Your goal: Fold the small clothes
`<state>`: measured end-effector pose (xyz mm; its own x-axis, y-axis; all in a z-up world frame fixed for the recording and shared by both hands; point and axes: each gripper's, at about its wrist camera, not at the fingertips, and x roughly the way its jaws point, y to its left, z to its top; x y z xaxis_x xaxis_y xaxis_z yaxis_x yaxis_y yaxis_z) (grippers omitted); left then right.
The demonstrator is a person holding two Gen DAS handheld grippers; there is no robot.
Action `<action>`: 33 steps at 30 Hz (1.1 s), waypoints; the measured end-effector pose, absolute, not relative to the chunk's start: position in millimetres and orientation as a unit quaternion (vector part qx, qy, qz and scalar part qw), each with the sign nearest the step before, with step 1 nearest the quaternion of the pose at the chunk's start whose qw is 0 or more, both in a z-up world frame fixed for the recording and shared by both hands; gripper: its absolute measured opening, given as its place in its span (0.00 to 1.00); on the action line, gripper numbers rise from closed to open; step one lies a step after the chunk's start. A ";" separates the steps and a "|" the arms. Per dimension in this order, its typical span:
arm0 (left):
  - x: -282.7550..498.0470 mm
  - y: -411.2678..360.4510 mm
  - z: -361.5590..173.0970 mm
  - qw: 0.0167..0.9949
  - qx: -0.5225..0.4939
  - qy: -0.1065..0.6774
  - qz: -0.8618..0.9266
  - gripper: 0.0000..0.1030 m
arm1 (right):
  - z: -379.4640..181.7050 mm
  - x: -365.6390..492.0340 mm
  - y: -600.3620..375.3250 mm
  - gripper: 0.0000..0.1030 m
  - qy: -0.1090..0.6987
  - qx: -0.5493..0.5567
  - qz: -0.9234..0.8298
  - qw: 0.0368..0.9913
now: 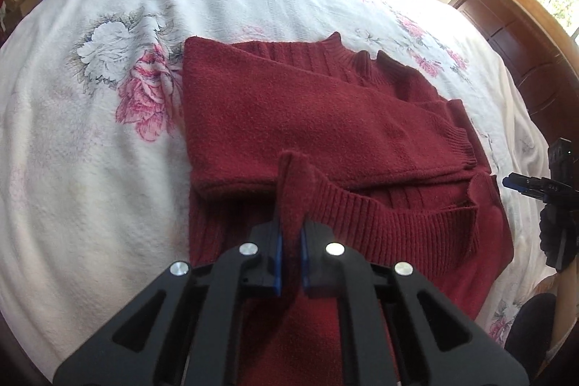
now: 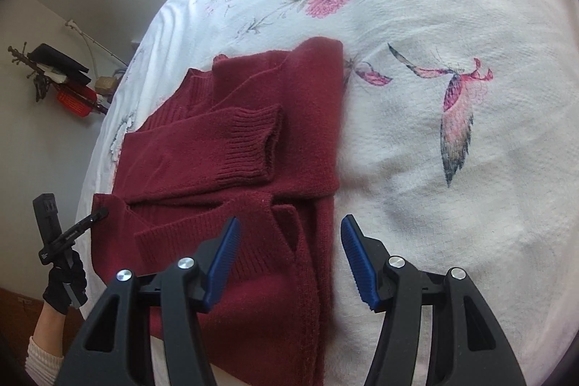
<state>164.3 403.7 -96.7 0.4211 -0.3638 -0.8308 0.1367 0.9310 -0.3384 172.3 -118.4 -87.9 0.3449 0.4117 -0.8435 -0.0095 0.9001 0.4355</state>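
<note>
Two cameras look at one dark red knitted sweater [image 1: 307, 118] lying on a white bedspread with pink flowers [image 1: 90, 140]. Going left to right, the left wrist view shows the left gripper [image 1: 290, 234] pinching a raised bit of the sweater's ribbed hem between its blue pads [image 1: 278, 252], and only this view shows the dark wooden headboard [image 1: 514, 38] on the far right. The right wrist view shows a black-gloved hand [image 2: 65, 281] at the left, and only here a printed pink butterfly [image 2: 456, 96] shows. The right gripper [image 2: 289, 252] is spread wide and holds nothing, above the sweater's right edge. The sweater runs long from the near hem up to its collar [image 1: 354, 56], sleeves folded across.
</note>
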 end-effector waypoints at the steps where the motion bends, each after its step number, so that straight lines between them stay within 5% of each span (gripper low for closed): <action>1: 163.8 404.3 -97.9 0.835 -0.110 0.519 -0.148 0.05 | -87.5 174.1 -115.6 0.57 0.556 0.173 0.137 0.801; 9: 169.9 408.3 -117.2 0.822 -0.136 0.535 -0.136 0.07 | -100.7 183.9 -80.8 0.57 0.579 0.095 0.170 0.792; 14: 175.9 403.5 -127.7 0.817 -0.136 0.545 -0.129 0.24 | -115.5 181.5 -58.1 0.57 0.595 0.019 0.162 0.787; 16: 175.9 402.0 -129.4 0.817 -0.134 0.546 -0.127 0.24 | -120.9 180.0 -52.4 0.47 0.601 0.001 0.161 0.782; 18: 174.1 401.5 -127.9 0.821 -0.130 0.543 -0.124 0.23 | -120.3 177.1 -48.7 0.14 0.597 -0.009 0.178 0.782; 19: 173.0 400.8 -126.3 0.823 -0.127 0.539 -0.122 0.19 | -117.8 176.3 -49.6 0.08 0.593 -0.011 0.179 0.785; 21: 169.1 399.7 -121.8 0.828 -0.125 0.532 -0.124 0.07 | -111.6 175.9 -55.6 0.06 0.584 0.002 0.186 0.790; 33: 139.1 407.3 -95.0 0.859 -0.149 0.478 -0.111 0.05 | -88.7 174.8 -85.4 0.06 0.566 0.082 0.198 0.796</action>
